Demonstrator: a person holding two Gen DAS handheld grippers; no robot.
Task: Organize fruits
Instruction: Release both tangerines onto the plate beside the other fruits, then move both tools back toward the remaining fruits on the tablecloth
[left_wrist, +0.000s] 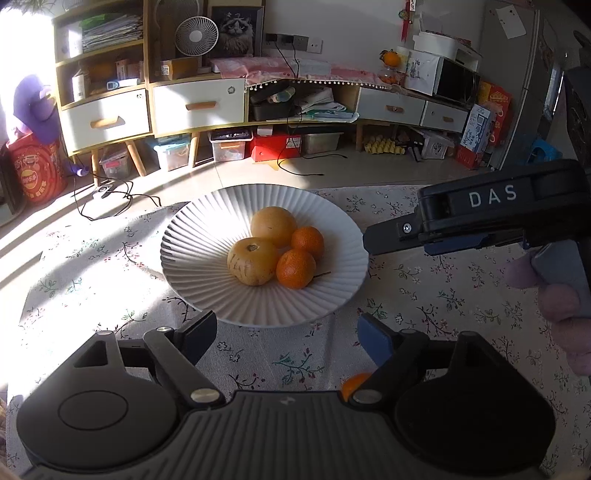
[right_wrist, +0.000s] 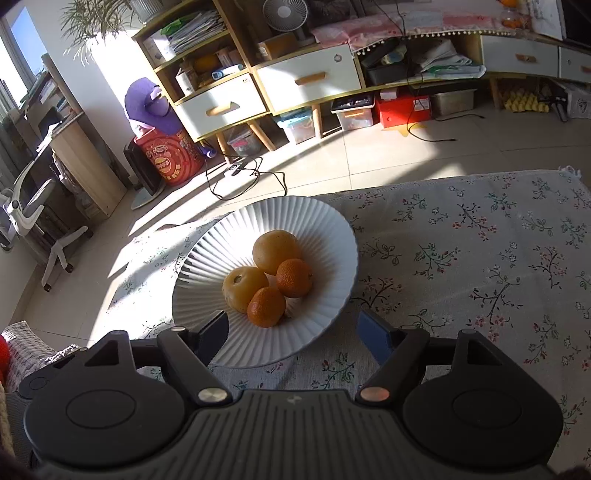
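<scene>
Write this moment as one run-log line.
plate: two pears, two oranges | left gripper: open, empty | right gripper: open, empty

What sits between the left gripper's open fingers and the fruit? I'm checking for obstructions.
Only the plate's near rim and floral tablecloth, seen in the left wrist view; the left gripper holds nothing.

Orange thing at my left gripper's 5 o'clock is mostly behind the linkage, can't identify it. Gloved hand at 3 o'clock is cut off by the frame edge. Plate: near rim hidden behind my right gripper's finger. Text on the red bag is too small to read.
</scene>
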